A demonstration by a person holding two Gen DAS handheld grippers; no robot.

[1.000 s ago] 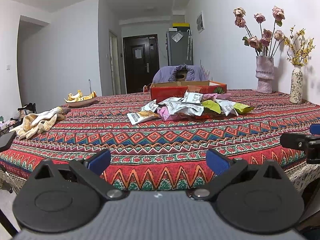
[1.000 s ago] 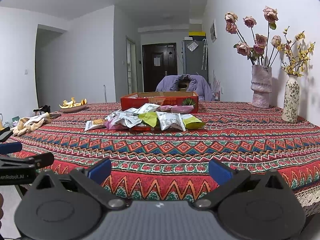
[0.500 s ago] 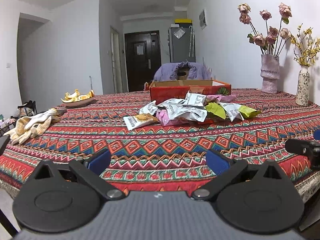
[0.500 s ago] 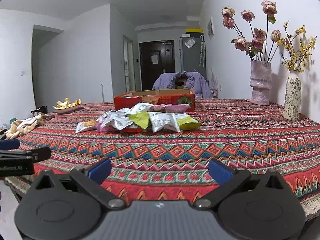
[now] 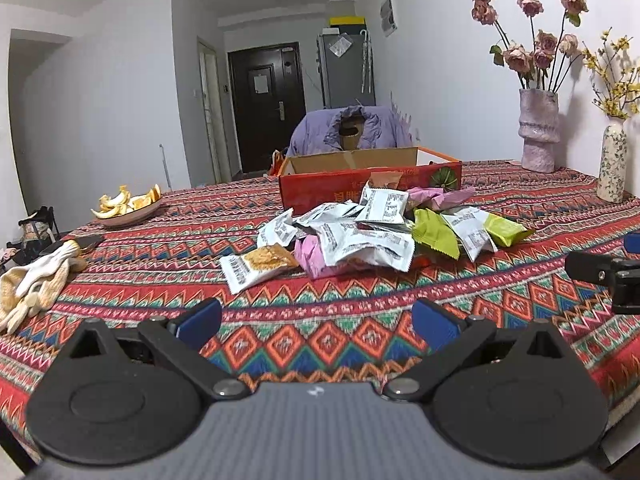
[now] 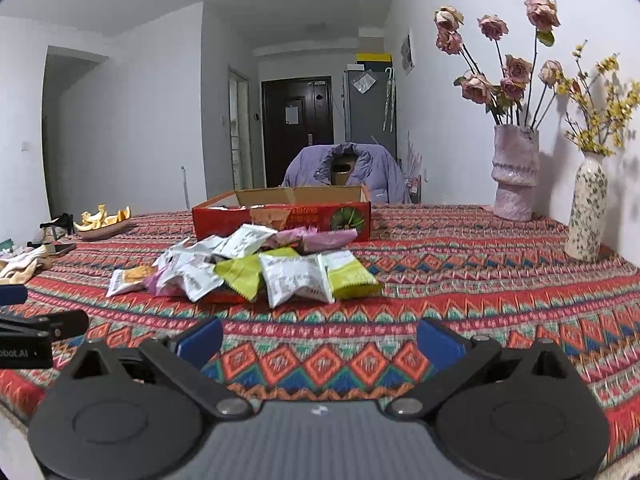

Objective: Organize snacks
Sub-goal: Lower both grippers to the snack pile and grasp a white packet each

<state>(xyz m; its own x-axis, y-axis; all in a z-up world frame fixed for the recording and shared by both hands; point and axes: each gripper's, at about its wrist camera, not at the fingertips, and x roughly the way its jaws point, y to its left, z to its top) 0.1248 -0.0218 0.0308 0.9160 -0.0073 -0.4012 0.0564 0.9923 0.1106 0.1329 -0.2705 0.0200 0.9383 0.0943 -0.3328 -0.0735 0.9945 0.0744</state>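
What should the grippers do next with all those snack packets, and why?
Probably move the left hand-held gripper forward to the cracker packet. It lies flat at the near edge of the snack pile, apart from the rest. Both grippers are open and empty, short of the pile, and the red box waits behind.

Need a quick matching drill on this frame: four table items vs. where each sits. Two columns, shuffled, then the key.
1. red box
2. work gloves
3. peel dish
4. speckled vase

A. near left table edge
B. far right, by the wall
C. right behind the snack pile
D. far left, beyond the gloves

Pairs: 1-C, 2-A, 3-D, 4-B
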